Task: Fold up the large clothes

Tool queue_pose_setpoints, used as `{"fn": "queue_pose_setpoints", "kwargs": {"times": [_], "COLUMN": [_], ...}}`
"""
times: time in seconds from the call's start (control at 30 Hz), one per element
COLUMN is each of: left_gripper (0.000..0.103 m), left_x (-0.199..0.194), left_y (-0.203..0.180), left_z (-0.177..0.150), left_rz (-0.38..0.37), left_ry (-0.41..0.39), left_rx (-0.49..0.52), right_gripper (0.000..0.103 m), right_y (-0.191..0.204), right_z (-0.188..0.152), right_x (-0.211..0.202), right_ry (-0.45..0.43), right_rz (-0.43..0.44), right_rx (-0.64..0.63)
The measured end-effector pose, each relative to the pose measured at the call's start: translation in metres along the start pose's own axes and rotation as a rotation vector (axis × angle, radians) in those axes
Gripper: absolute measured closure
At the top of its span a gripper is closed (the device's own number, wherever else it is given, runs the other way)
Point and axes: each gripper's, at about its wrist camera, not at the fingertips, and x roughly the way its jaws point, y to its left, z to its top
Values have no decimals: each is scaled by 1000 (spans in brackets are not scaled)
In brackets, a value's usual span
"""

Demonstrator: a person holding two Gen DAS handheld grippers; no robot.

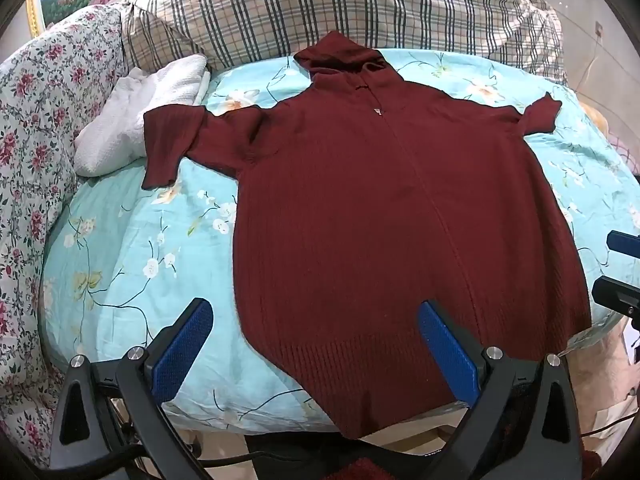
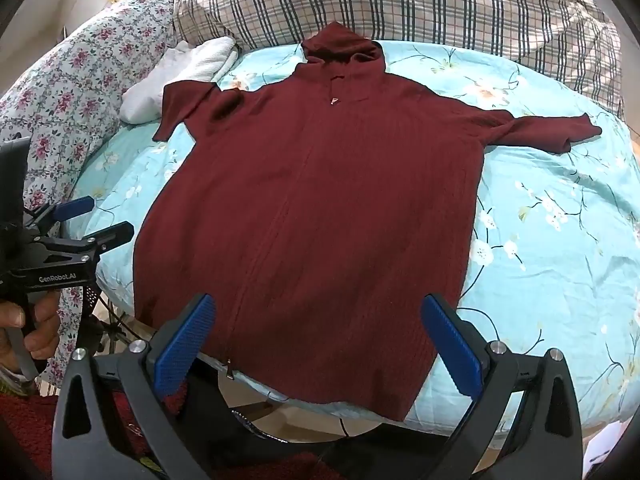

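Left gripper (image 1: 316, 344) and right gripper (image 2: 318, 342), both spread wide and holding nothing, hang over the hem at frame bottom. The hoodie (image 1: 384, 216) lies flat mid-frame on the bed (image 1: 132, 248), sleeves out. Folding seems unstarted; next, probably grab 1 sleeve and fold inward.

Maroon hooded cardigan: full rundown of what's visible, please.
The maroon hooded cardigan is a dark red ribbed knit, long-bodied, with a hood and a front zipper closed up to a small metal pull. It lies flat, front up, on the floral turquoise bedsheet, sleeves spread sideways and hood toward the plaid pillow. One sleeve cuff overlaps a white folded cloth. The hem hangs slightly over the bed's near edge. Neither tool grips it; both are open.
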Motion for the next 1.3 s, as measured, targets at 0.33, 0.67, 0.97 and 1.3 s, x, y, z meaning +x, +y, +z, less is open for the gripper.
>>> {"fn": "queue_pose_setpoints", "kwargs": {"times": [0.33,0.67,0.97,1.3], "left_gripper": [1,1,1,1], "left_x": [1,2,7,24], "left_y": [1,-6,-4,-3], "left_z": [2,3,3,7], "left_rz": [-1,-5,-5,-6], "left_ry": [3,4,6,26], "left_rx": [-6,-5,2,1], "right_gripper": [1,1,1,1], "right_y": [2,-1,-1,-14], "right_z": [2,5,5,9], "right_x": [2,3,5,15], "right_ry": [1,4,5,-5], "right_rz": [4,4,23,-9], "right_rx": [0,1,8,7]}}
